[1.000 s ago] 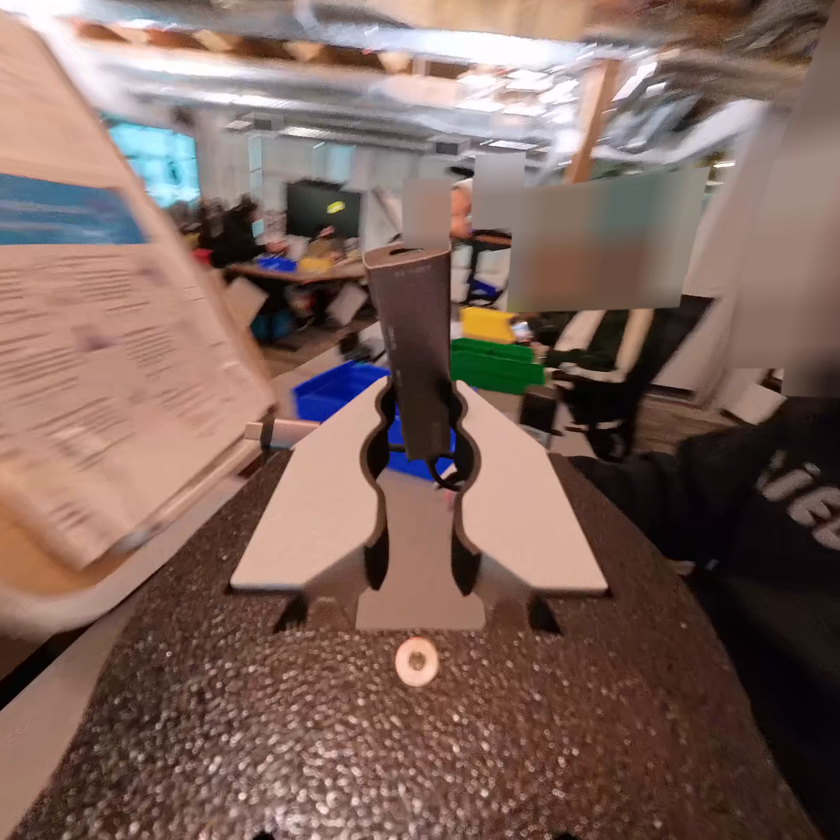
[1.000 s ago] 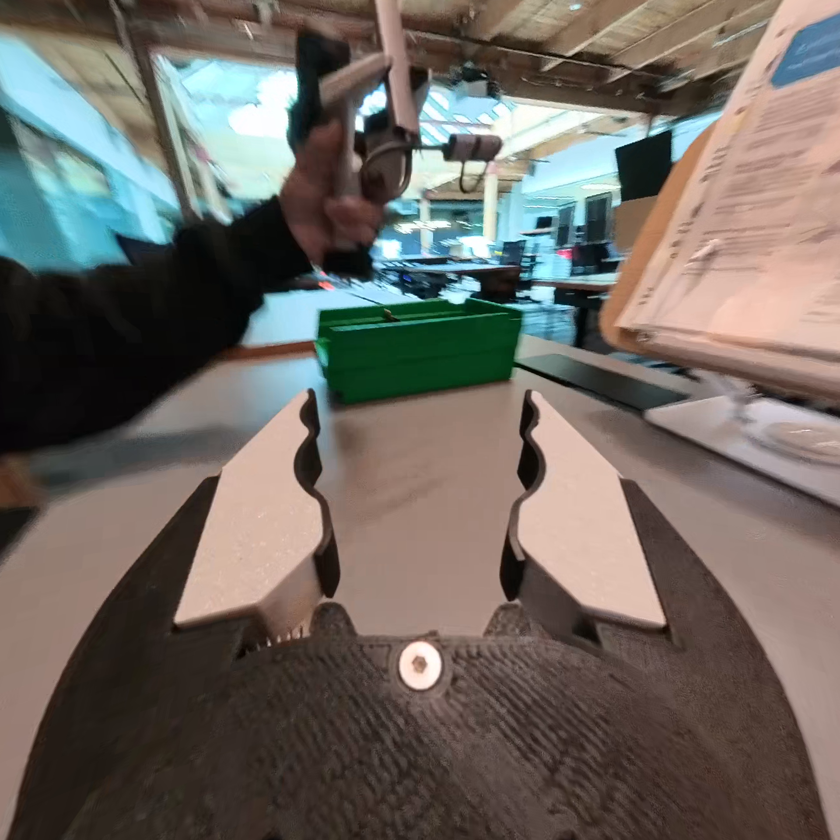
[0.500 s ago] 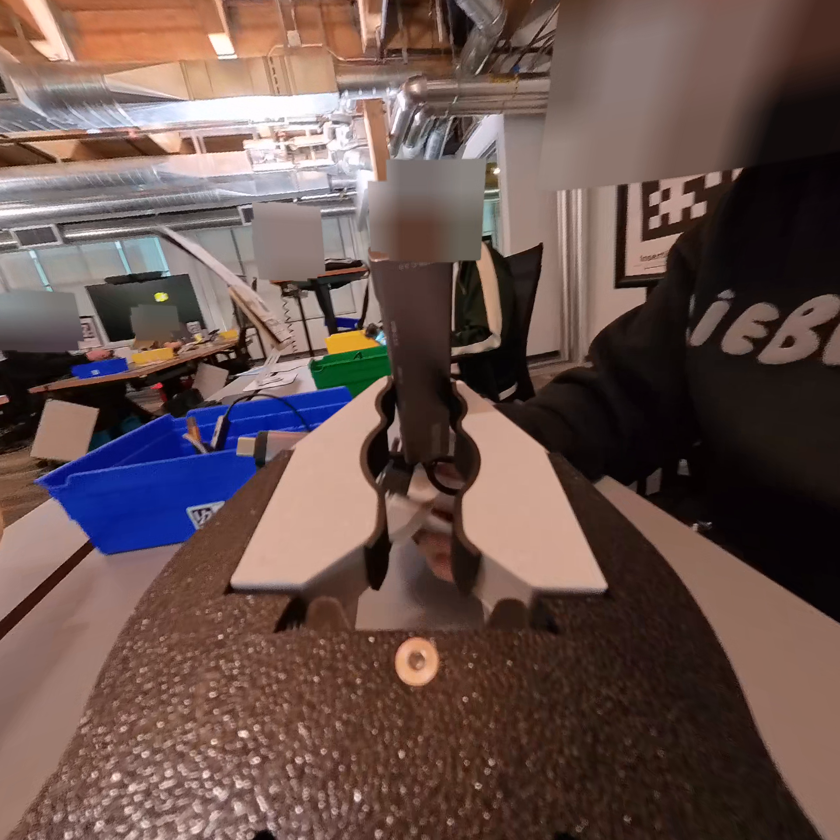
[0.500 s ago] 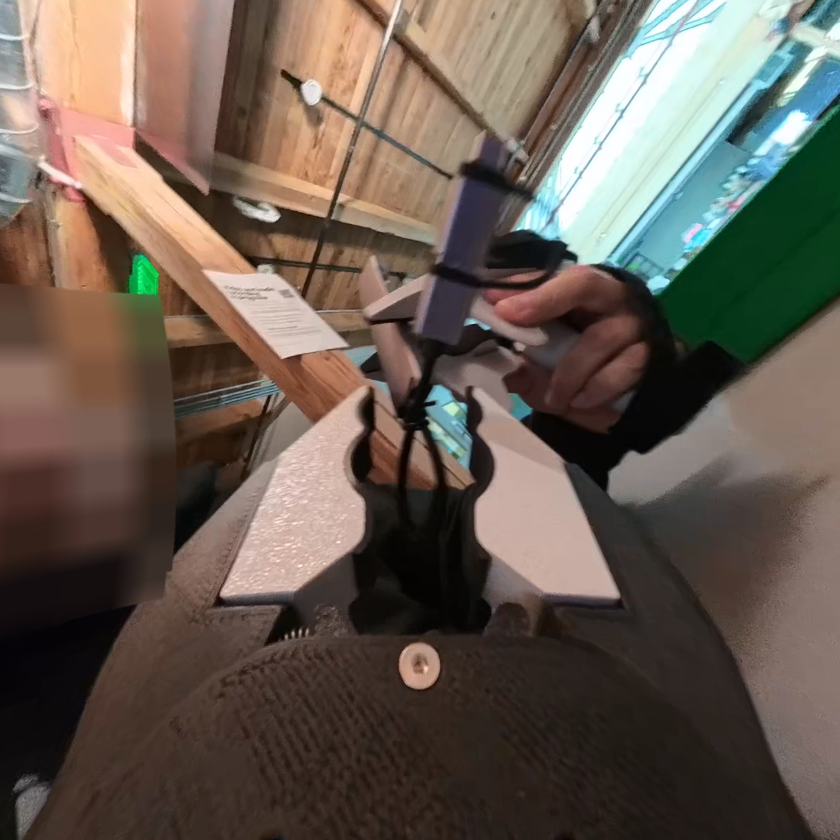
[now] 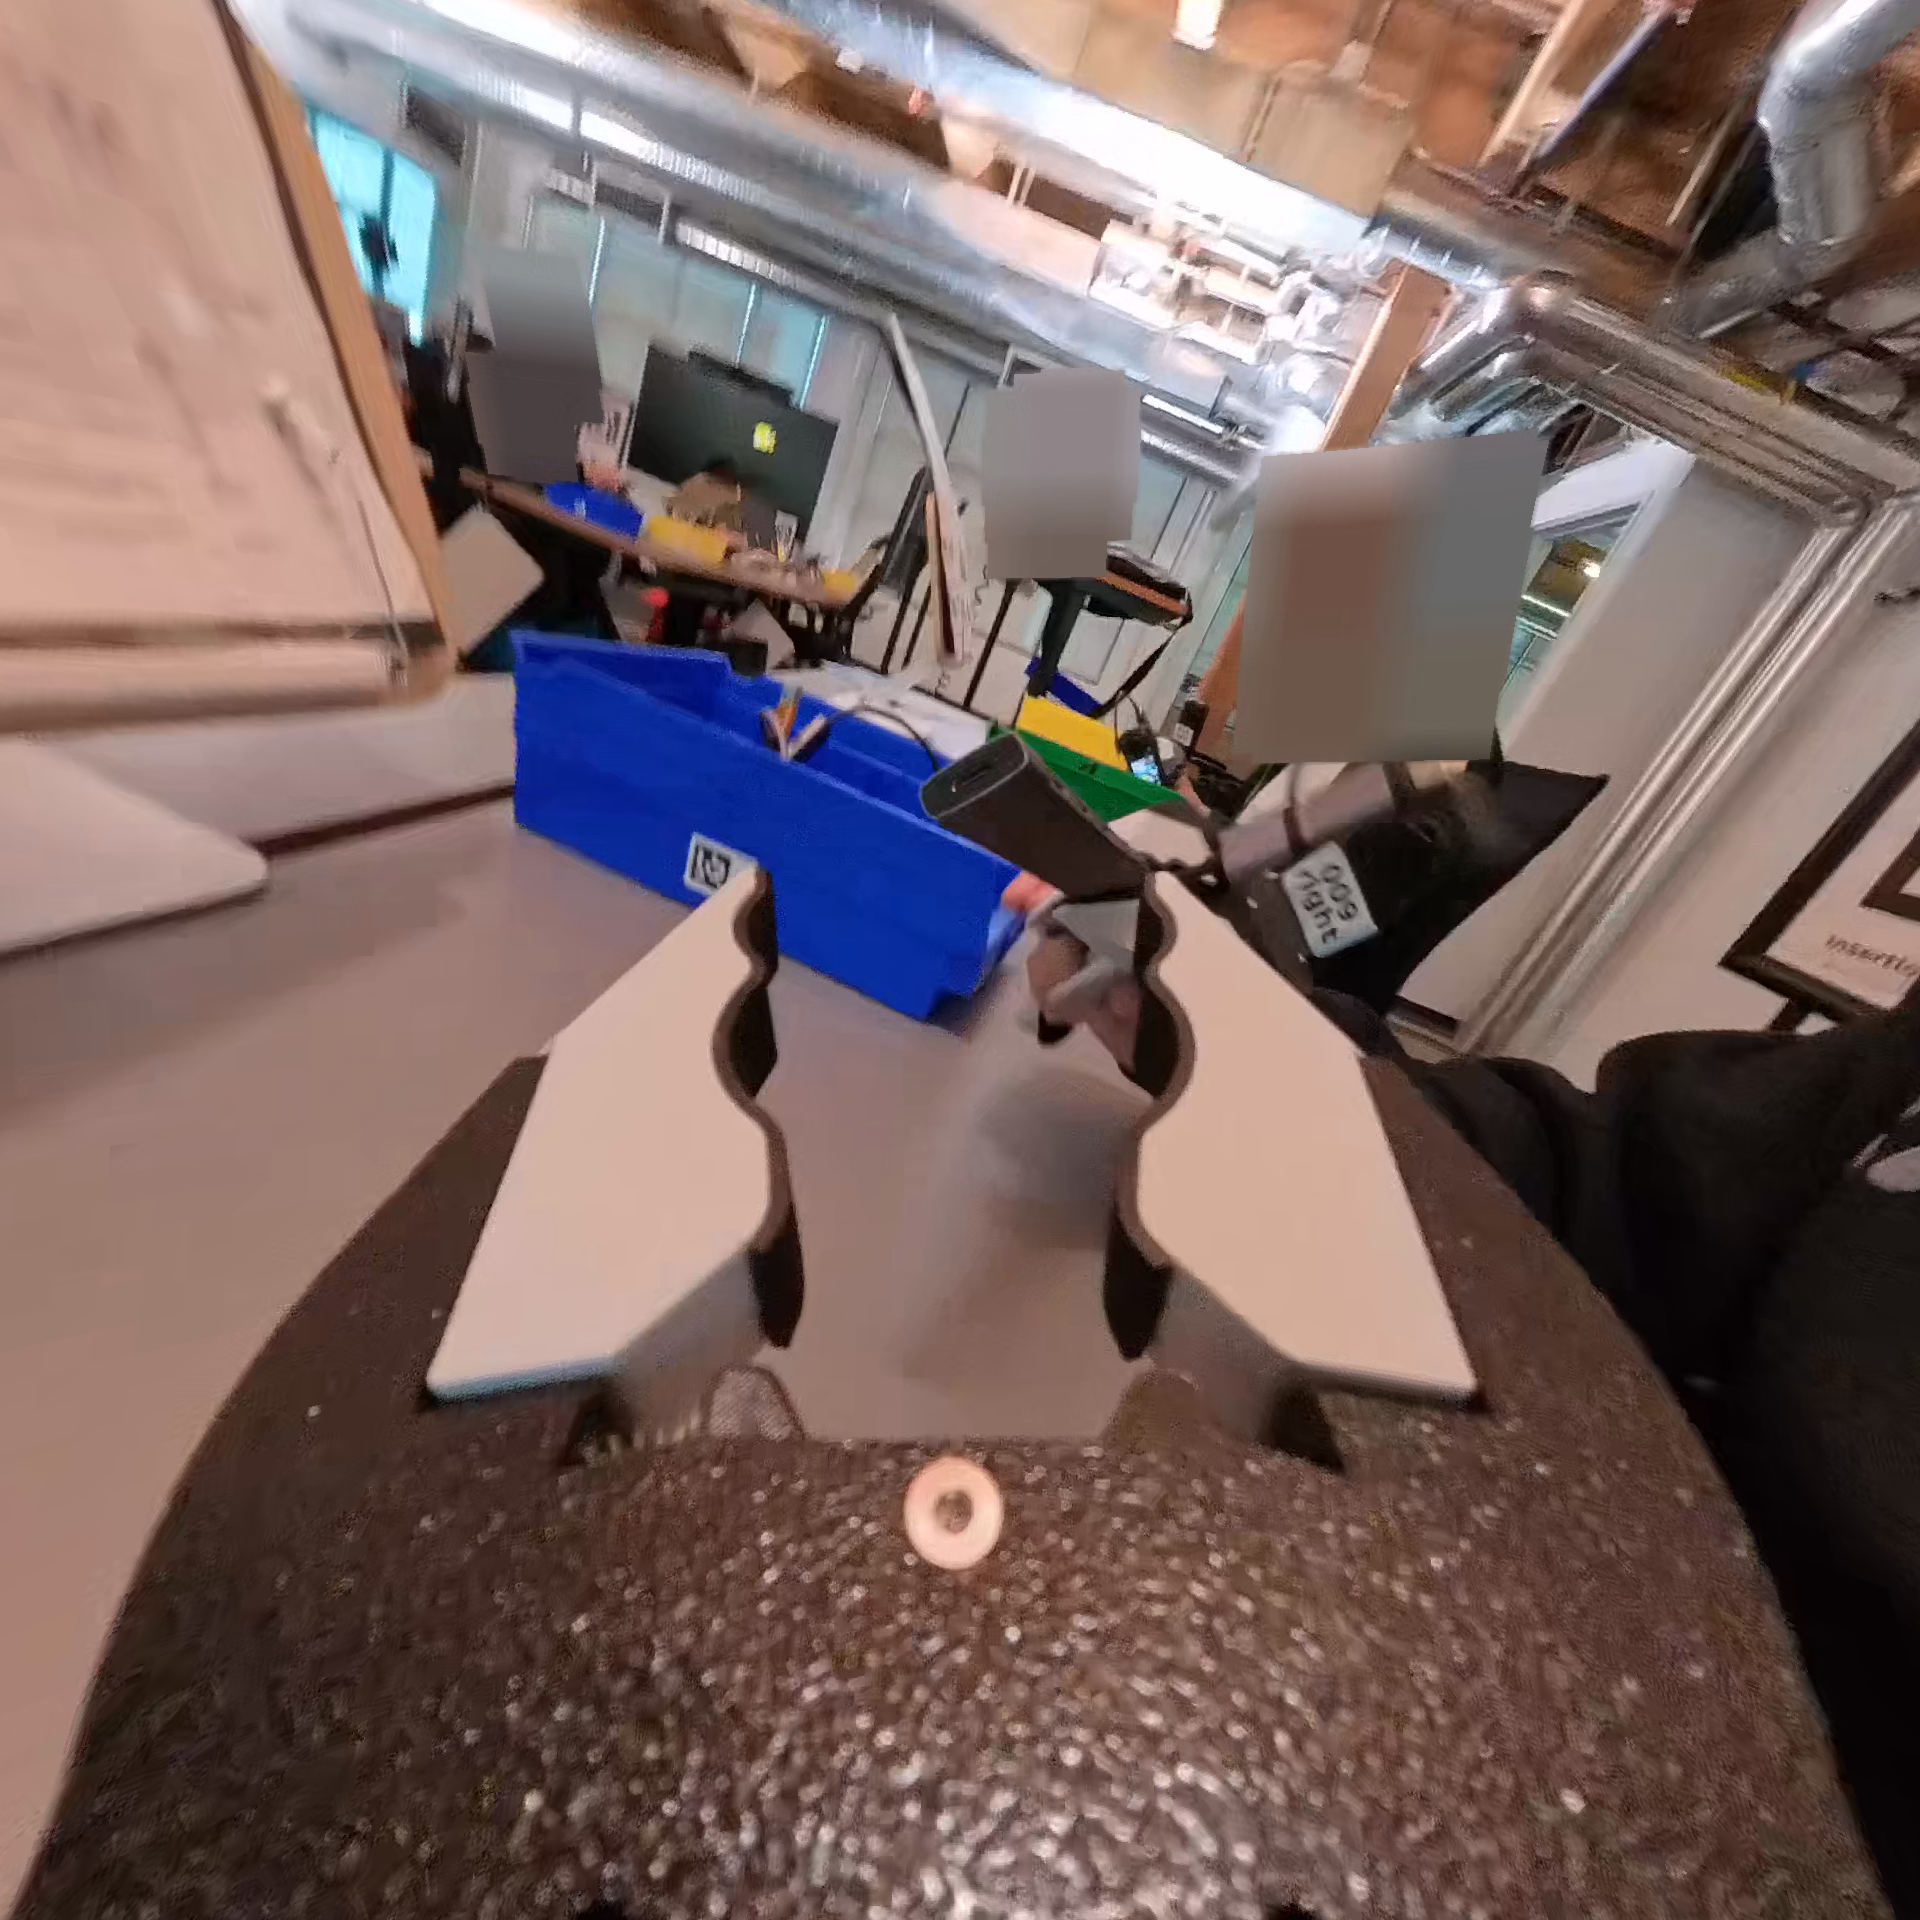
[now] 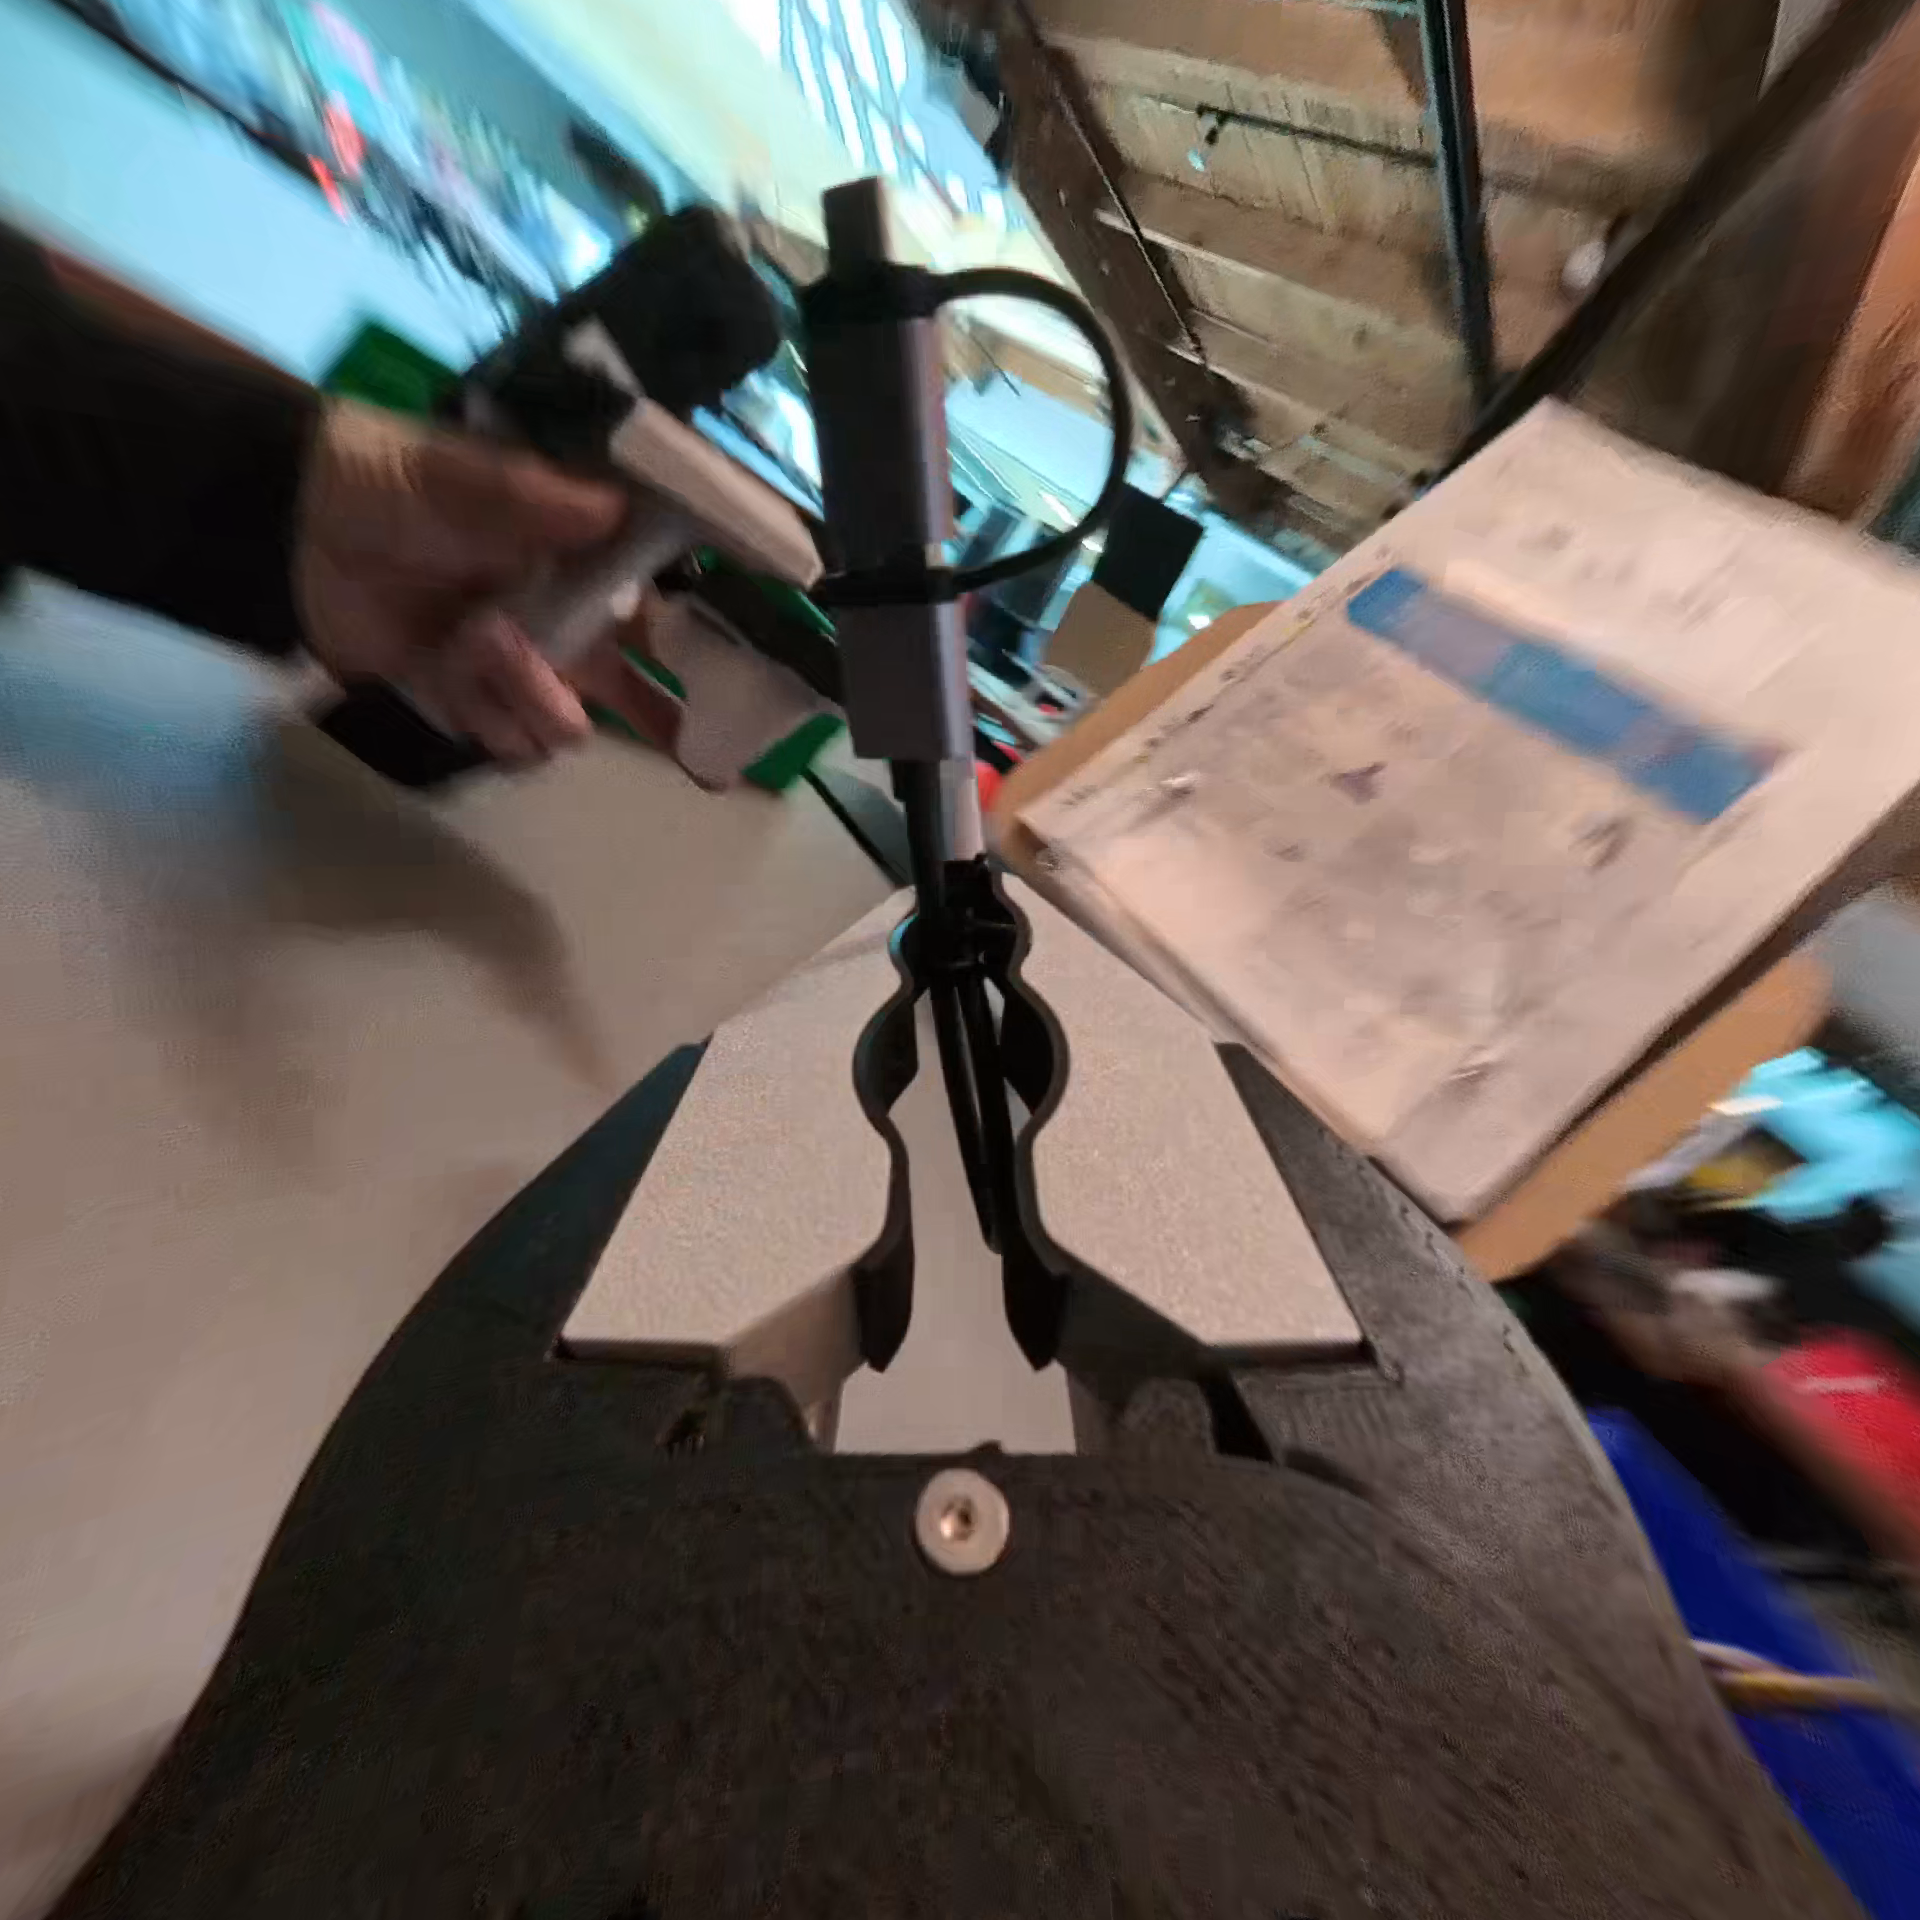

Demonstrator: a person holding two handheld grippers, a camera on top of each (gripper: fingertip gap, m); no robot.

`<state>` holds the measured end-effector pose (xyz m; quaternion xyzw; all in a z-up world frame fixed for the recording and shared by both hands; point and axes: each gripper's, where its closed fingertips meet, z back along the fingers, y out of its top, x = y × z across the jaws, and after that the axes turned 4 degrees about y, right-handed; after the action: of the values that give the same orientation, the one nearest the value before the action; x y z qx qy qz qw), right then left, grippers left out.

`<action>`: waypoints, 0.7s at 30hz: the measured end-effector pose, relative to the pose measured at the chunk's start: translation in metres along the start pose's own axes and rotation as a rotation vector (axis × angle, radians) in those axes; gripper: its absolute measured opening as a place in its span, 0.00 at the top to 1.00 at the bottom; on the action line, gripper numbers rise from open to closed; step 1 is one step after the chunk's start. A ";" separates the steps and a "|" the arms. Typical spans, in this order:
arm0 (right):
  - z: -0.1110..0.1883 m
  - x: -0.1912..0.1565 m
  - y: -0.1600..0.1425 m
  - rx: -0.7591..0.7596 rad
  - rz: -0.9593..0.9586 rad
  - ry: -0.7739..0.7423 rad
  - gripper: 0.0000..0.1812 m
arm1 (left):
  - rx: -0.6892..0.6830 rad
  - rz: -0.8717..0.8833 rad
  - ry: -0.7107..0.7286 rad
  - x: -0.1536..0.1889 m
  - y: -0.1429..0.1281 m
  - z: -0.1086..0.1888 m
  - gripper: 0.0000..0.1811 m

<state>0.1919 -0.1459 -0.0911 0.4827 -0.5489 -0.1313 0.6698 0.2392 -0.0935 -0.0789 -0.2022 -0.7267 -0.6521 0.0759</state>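
In the right wrist view my right gripper [image 6: 961,920] is shut on the black cable [image 6: 961,1039] of a grey adapter [image 6: 888,499]. The adapter stands straight up from the fingertips, with a black cable loop tied to it. In the left wrist view my left gripper [image 5: 956,894] is open, with nothing between its fingers. The same adapter [image 5: 1023,831] shows just beyond its right fingertip, port end up and to the left, apart from the pads. The left gripper also shows in the right wrist view [image 6: 727,717], held by a hand [image 6: 447,582] left of the adapter.
A blue bin [image 5: 727,790] with cables stands on the grey table [image 5: 260,1039], with green [image 5: 1101,779] and yellow [image 5: 1070,727] bins behind. A stand with papers is at the left [image 5: 156,364] and shows at the right in the right wrist view [image 6: 1455,779]. A dark sleeve [image 5: 1662,1195] is at the right. Tip to tip, the grippers are about 8 centimeters apart.
The left gripper held the adapter, then opened and let it go. The right gripper came in from open, shut on the adapter's cable and now holds it. Both views swung round.
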 end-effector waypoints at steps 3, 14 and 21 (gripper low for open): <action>-0.004 -0.011 -0.002 -0.072 0.314 -0.038 0.96 | -0.083 0.122 -0.029 -0.005 -0.017 0.000 0.63; -0.010 -0.044 0.003 -0.048 0.454 0.099 0.96 | -0.251 0.212 -0.268 0.028 -0.046 0.007 0.85; -0.009 -0.046 -0.002 -0.068 0.434 0.137 0.96 | -0.291 0.115 -0.283 0.033 -0.051 0.011 0.89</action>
<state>0.1838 -0.1100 -0.1203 0.3383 -0.5882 0.0305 0.7339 0.1909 -0.0801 -0.1144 -0.3416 -0.6154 -0.7100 -0.0199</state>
